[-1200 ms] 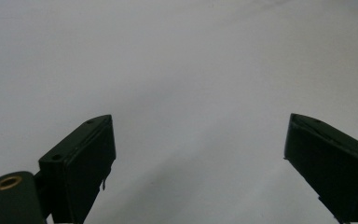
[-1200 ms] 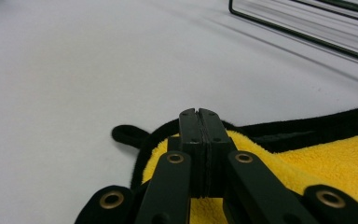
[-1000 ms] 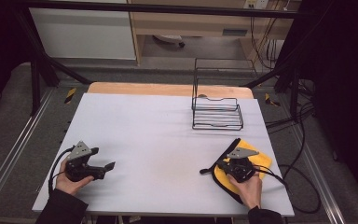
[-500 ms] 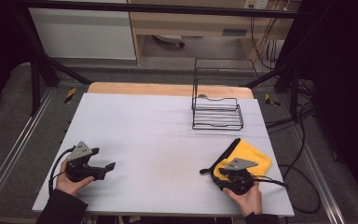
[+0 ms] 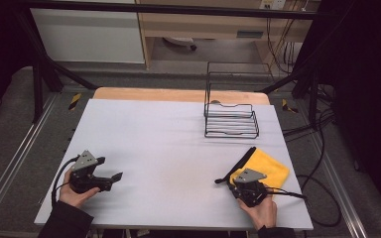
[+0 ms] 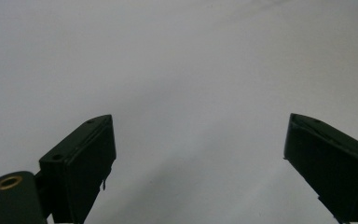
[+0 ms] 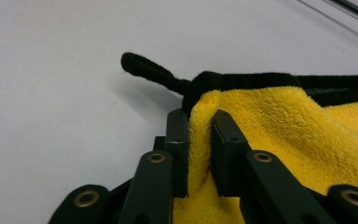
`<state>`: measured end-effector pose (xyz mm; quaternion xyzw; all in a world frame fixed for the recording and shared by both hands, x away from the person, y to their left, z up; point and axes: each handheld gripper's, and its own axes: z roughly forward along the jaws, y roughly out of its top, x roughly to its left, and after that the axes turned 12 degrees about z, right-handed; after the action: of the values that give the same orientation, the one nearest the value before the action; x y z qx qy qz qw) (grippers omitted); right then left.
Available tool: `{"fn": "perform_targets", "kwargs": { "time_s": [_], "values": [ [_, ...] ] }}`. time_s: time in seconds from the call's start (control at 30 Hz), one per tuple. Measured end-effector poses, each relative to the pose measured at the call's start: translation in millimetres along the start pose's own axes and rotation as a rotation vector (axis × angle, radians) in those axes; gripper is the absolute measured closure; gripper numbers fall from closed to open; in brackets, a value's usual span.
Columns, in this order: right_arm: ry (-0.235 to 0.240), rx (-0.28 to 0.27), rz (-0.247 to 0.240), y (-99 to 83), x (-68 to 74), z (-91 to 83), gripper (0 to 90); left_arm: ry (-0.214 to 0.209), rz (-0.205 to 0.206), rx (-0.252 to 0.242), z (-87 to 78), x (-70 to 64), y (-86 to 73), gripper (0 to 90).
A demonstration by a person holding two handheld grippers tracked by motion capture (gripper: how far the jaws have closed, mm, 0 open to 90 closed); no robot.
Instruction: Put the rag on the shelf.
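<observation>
1. Starting at the lower left of the high view, your left gripper (image 5: 113,176) rests in your hand just above the white table (image 5: 163,144), well apart from everything else. In the left gripper view its jaws stand wide, one at each lower corner of the frame, with nothing but bare tabletop between them. It has no part in the work yet.

2. Moving to the upper middle-right of the high view, the black wire rack (image 5: 230,119) stands upright near the far edge of the table. Nothing lies in it or hangs on it.

3. At the lower right of the high view, the yellow cloth (image 5: 270,168) with its black edging lies on the table, near the right edge, partly bunched under your right gripper (image 5: 238,182).

4. In the right gripper view, in the centre of the frame, the right gripper (image 7: 199,122) has its jaws drawn narrow on a raised fold of the yellow cloth (image 7: 279,135), pinching it just behind the black hem and its small loop (image 7: 144,70).

5. Judged from this, the grasp is made and little more: most of the cloth sits on the table, not lifted, and the rack is well apart from it. Whatever you mean to do with the cloth, lifting, spreading, folding or carrying, is all ahead of you.
</observation>
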<state>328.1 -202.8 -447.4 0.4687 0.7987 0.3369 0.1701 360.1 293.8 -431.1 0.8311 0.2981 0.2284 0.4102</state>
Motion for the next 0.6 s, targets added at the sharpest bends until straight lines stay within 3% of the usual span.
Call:
{"fn": "perform_targets", "kwargs": {
  "time_s": [0.23,0.37,0.47,0.6],
  "values": [
    [0.028,-0.008,0.043,4.6,-3.3,-4.5,82.3,0.0,-0.004,-0.001,0.0,0.9,-0.2,8.8],
    [0.061,-0.045,0.086,16.0,-4.7,-11.3,82.5,0.001,-0.003,0.002,0.1,1.2,-0.1,8.9],
    [0.085,-0.078,0.102,25.2,0.3,-11.4,82.5,0.003,0.0,0.003,0.2,1.4,0.0,8.9],
    [0.134,-0.082,0.081,37.8,15.2,-2.5,82.3,0.003,-0.004,0.003,0.0,1.8,-0.4,8.9]
  ]
}}
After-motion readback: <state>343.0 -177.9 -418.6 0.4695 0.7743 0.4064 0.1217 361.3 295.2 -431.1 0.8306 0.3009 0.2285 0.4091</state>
